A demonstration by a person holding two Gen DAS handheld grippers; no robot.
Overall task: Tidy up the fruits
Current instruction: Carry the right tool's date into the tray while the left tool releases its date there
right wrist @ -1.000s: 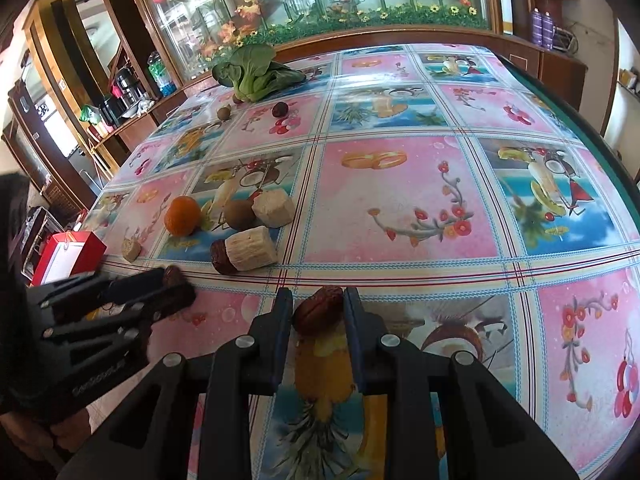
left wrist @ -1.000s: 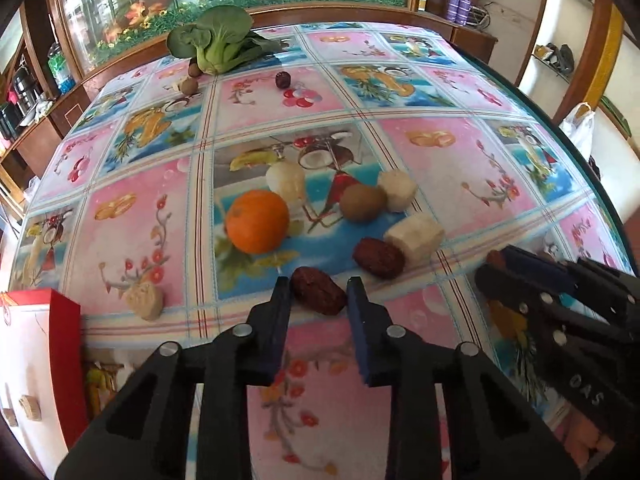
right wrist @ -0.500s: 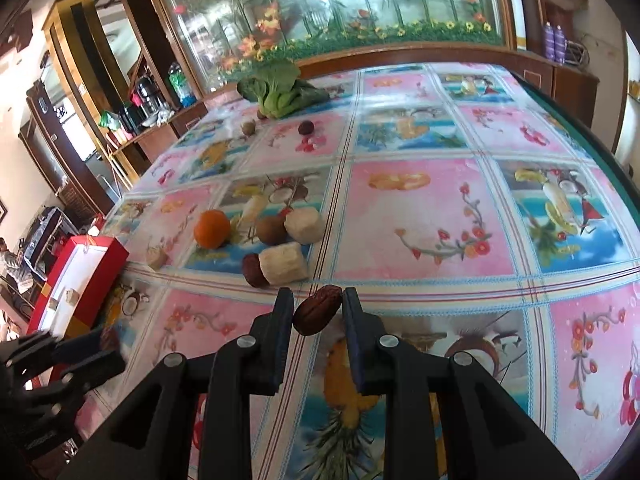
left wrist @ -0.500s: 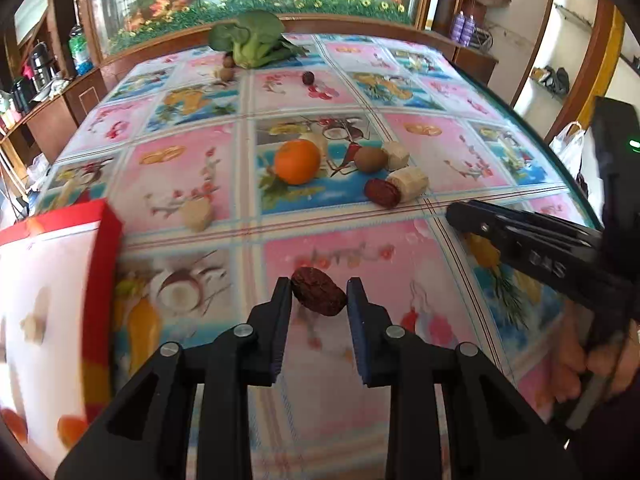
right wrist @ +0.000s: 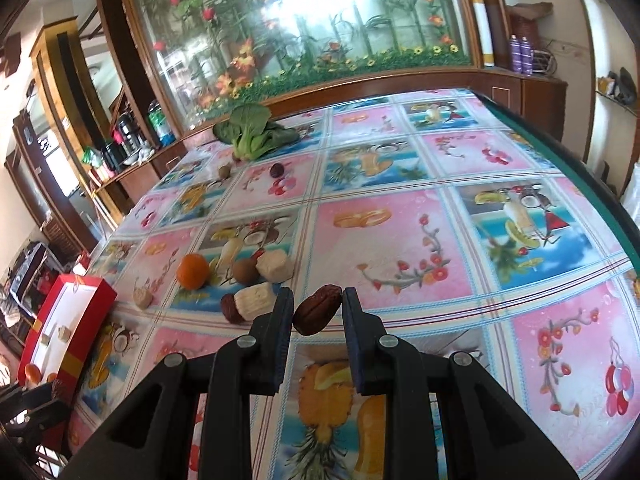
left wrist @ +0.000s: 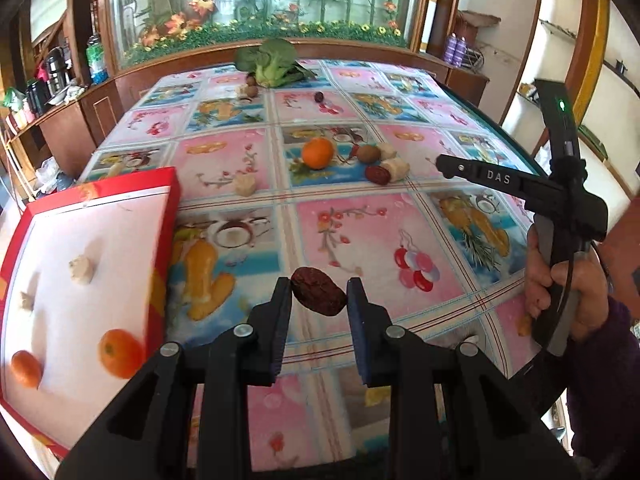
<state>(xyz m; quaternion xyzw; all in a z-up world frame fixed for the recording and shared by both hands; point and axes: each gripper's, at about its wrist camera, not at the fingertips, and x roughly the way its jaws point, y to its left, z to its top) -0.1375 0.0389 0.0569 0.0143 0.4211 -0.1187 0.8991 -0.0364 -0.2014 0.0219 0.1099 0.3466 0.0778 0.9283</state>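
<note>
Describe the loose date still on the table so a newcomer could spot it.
Find the orange on the tablecloth at mid-table. To its right sits a small cluster; the date is the dark red, wrinkled piece at its near edge, touching a pale ridged chunk.

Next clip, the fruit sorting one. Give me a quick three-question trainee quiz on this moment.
1. True or false: both grippers are empty.
2. What lies in the red box? A) two oranges and pale chunks B) the leafy greens C) nothing
3. Which fruit on the table is bright orange?

Key:
1. False: the left gripper and the right gripper each pinch a red date.
2. A
3. The orange in the middle cluster.
</note>
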